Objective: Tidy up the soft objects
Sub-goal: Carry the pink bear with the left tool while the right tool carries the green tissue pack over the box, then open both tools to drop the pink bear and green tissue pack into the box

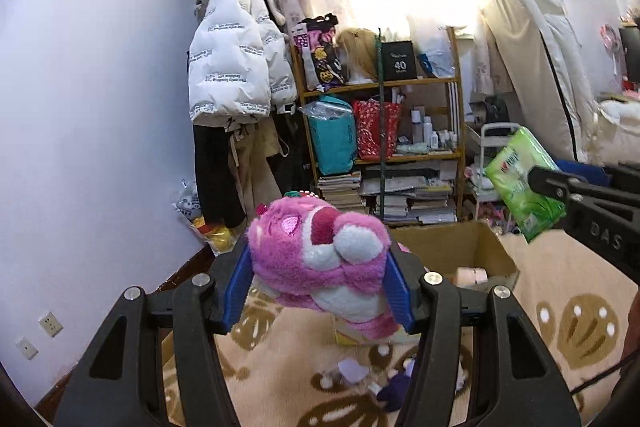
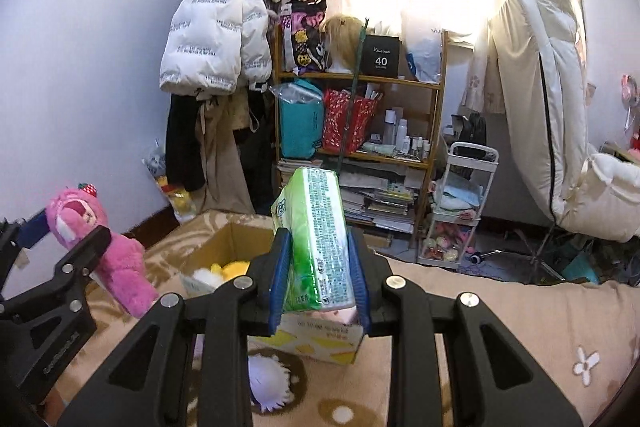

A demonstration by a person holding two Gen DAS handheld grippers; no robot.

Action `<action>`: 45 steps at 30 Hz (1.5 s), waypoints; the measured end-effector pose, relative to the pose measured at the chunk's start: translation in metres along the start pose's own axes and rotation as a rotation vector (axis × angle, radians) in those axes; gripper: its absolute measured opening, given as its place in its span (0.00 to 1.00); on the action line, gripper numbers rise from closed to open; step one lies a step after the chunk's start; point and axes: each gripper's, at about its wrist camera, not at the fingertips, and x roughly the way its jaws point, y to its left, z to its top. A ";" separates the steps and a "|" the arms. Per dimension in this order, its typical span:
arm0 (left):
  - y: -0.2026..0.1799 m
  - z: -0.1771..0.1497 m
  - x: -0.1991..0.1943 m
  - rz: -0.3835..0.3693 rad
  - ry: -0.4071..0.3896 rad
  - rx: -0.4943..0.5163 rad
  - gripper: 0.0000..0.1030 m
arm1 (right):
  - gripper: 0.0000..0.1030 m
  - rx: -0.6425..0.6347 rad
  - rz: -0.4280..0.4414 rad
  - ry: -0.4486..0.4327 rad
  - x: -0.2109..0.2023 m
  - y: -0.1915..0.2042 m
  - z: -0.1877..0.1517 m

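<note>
Left wrist view: left gripper [image 1: 318, 279] clamped on pink plush bear [image 1: 320, 251], right gripper [image 2: 320, 267] squeezing green tissue pack [image 2: 316, 239] upright, open cardboard box [image 1: 480, 247] just ahead, below both, between them.

We read "40" in white on the black box [image 1: 397, 61] atop the wooden shelf [image 1: 400, 83], and "DAS" embossed on the right gripper [image 1: 532, 183]; other print stays illegible to us.
</note>
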 end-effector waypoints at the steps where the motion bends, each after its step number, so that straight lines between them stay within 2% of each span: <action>1: 0.001 0.003 0.003 -0.003 -0.002 -0.008 0.56 | 0.29 -0.004 -0.001 -0.006 0.002 0.000 0.001; 11: -0.004 0.030 0.044 -0.017 -0.044 -0.008 0.56 | 0.30 0.008 0.000 -0.063 0.030 -0.005 0.007; 19: -0.003 0.020 0.073 -0.016 -0.034 -0.030 0.56 | 0.30 0.007 0.031 -0.006 0.065 -0.006 -0.012; 23: -0.003 0.010 0.089 -0.045 0.002 -0.047 0.57 | 0.30 0.053 0.053 0.035 0.082 -0.008 -0.025; 33: -0.019 -0.018 0.129 -0.100 0.108 -0.034 0.57 | 0.30 0.104 0.037 0.112 0.112 -0.015 -0.048; 40: -0.022 -0.031 0.151 -0.140 0.191 -0.058 0.59 | 0.30 0.055 0.017 0.151 0.126 -0.006 -0.060; 45: -0.026 -0.038 0.160 -0.127 0.229 -0.037 0.63 | 0.31 0.066 0.020 0.176 0.135 -0.008 -0.064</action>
